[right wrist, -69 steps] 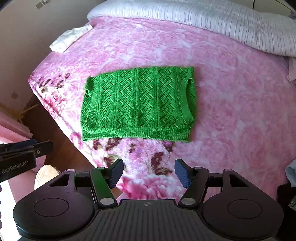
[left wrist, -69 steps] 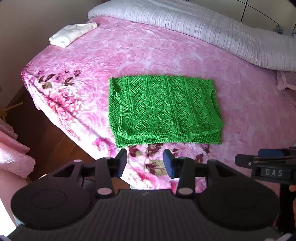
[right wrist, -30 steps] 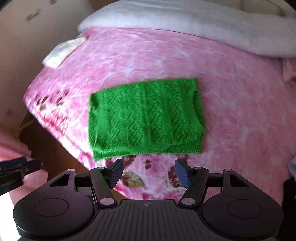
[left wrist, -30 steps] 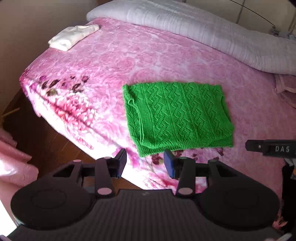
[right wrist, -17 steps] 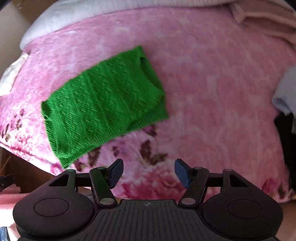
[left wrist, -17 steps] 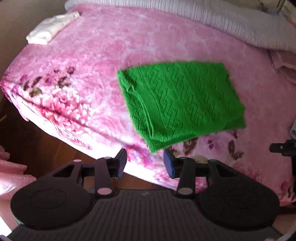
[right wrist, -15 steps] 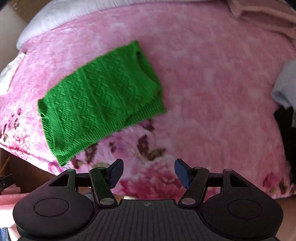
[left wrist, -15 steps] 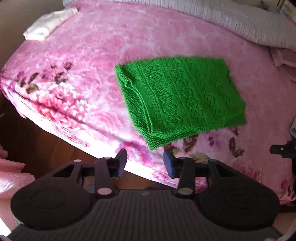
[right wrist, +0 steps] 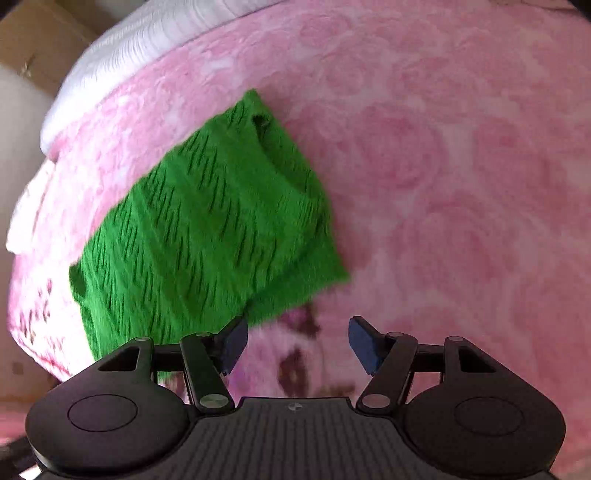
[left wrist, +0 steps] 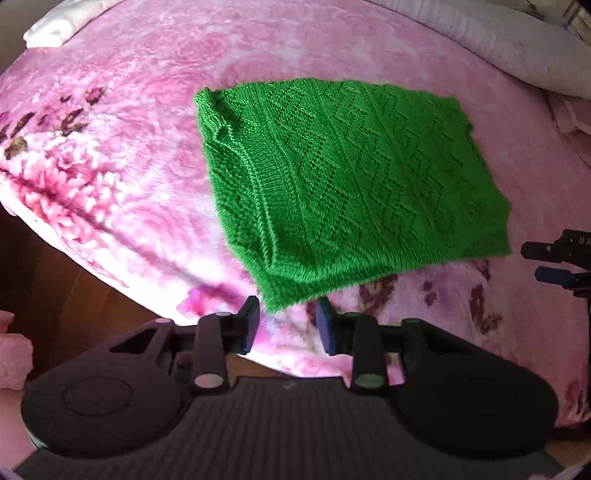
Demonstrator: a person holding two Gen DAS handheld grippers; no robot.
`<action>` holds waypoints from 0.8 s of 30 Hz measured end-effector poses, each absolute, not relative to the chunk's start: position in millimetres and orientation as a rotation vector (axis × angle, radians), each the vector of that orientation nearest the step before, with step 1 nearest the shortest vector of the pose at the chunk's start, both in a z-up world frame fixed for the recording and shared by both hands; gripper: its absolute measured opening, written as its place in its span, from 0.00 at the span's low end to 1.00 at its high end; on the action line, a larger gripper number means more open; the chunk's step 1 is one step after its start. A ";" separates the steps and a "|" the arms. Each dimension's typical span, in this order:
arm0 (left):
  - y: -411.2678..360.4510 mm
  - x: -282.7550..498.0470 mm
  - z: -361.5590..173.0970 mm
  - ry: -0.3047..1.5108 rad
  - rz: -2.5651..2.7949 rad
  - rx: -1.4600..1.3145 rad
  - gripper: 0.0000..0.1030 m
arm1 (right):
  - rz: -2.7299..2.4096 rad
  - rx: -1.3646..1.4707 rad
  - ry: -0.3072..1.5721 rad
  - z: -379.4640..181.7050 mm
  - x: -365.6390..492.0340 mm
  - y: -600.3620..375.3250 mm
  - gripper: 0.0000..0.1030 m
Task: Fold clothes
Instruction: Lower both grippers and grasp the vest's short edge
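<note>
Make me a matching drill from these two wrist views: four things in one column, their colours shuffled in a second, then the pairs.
Things:
1. knitted sweater
2. blanket
3. folded cloth
4. pads of the right gripper

Colours:
A. pink floral
B. blue
C. green
D. white

Pairs: 1-C, 2-A, 3-D, 4-B

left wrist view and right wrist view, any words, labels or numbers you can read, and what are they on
"DA": pale letters on the black body of the right gripper, cut off by the right edge of the left wrist view.
Green patterned knit sweater: no label or text shows.
Pink rose-patterned blanket: a floral print only, no writing.
Right wrist view: nothing legible, and the picture is motion-blurred.
</note>
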State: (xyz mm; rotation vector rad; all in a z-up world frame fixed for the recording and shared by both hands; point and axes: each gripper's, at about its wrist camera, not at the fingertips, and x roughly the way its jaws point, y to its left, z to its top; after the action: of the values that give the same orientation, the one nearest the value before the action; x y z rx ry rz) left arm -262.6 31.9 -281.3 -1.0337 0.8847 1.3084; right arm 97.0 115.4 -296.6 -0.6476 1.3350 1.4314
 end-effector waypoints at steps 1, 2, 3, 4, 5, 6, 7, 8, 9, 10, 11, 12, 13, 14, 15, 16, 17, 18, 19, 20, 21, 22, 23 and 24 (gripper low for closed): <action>36.3 -260.1 -285.8 0.866 1.317 -1.031 0.25 | 1.442 -0.625 1.340 -303.0 102.0 122.1 0.63; 40.8 -257.6 -290.3 0.847 1.325 -1.029 0.22 | 1.452 -0.605 1.343 -308.7 107.6 128.1 0.63; 45.5 -254.9 -294.6 0.827 1.330 -1.025 0.19 | 1.462 -0.584 1.346 -314.5 113.2 134.1 0.63; 50.1 -253.0 -298.4 0.813 1.332 -1.023 0.18 | 1.473 -0.561 1.350 -320.1 118.8 140.3 0.63; 55.4 -250.1 -303.0 0.797 1.332 -1.023 0.18 | 1.485 -0.538 1.353 -325.6 124.3 146.3 0.63; 59.4 -247.6 -308.3 0.790 1.329 -1.022 0.17 | 1.494 -0.510 1.359 -330.5 129.6 151.6 0.63; 62.8 -245.5 -313.6 0.786 1.324 -1.021 0.16 | 1.502 -0.482 1.365 -335.2 134.7 156.6 0.63; 66.2 -243.3 -318.9 0.782 1.319 -1.020 0.15 | 1.508 -0.459 1.369 -338.5 138.9 159.7 0.63; 69.6 -241.1 -324.2 0.778 1.314 -1.019 0.14 | 1.515 -0.434 1.380 -342.3 142.1 162.5 0.62; 71.6 -240.1 -330.5 0.789 1.312 -1.026 0.13 | 1.523 -0.410 1.391 -346.0 145.3 165.2 0.62; 73.1 -239.5 -337.1 0.805 1.311 -1.036 0.13 | 1.529 -0.386 1.402 -349.8 148.4 168.0 0.60; 74.7 -238.9 -343.8 0.821 1.310 -1.045 0.13 | 1.532 -0.381 1.415 -354.9 149.7 170.6 0.56; 75.4 -239.3 -351.6 0.821 1.310 -1.060 0.13 | 1.535 -0.376 1.428 -360.0 150.9 173.2 0.54; 75.8 -240.5 -353.7 0.811 1.315 -1.067 0.13 | 1.531 -0.385 1.439 -364.6 150.6 174.3 0.52; 76.2 -241.8 -353.6 0.799 1.320 -1.072 0.13 | 1.528 -0.393 1.450 -369.2 150.3 175.3 0.51; 76.6 -243.1 -353.5 0.788 1.325 -1.077 0.12 | 1.532 -0.383 1.451 -372.4 150.3 175.0 0.51; 77.0 -244.4 -353.4 0.776 1.331 -1.081 0.12 | 1.538 -0.379 1.451 -372.8 150.4 175.4 0.51; 75.2 -245.6 -350.0 0.753 1.341 -1.079 0.11 | 1.544 -0.375 1.451 -373.2 150.4 175.8 0.51; 72.6 -246.8 -345.5 0.726 1.352 -1.074 0.12 | 1.547 -0.372 1.450 -372.2 150.8 175.4 0.51; 69.5 -248.4 -341.0 0.702 1.365 -1.067 0.12 | 1.548 -0.357 1.462 -371.7 152.1 175.3 0.51; 67.0 -250.5 -339.6 0.695 1.376 -1.067 0.12 | 1.550 -0.342 1.473 -371.3 153.4 175.1 0.51; 64.8 -252.8 -339.4 0.692 1.387 -1.071 0.12 | 1.546 -0.319 1.496 -372.0 155.3 174.9 0.51; 63.6 -254.8 -343.7 0.700 1.385 -1.082 0.12 | 1.543 -0.300 1.519 -373.9 156.2 175.3 0.51; 62.9 -256.8 -349.6 0.710 1.380 -1.097 0.11 | 1.539 -0.281 1.542 -375.8 157.1 175.7 0.51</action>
State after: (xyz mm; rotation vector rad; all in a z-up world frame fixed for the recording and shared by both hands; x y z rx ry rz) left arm -256.8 62.9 -349.6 -1.0968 0.7104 1.3796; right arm 157.1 175.7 -375.8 -0.2815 1.5417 1.5388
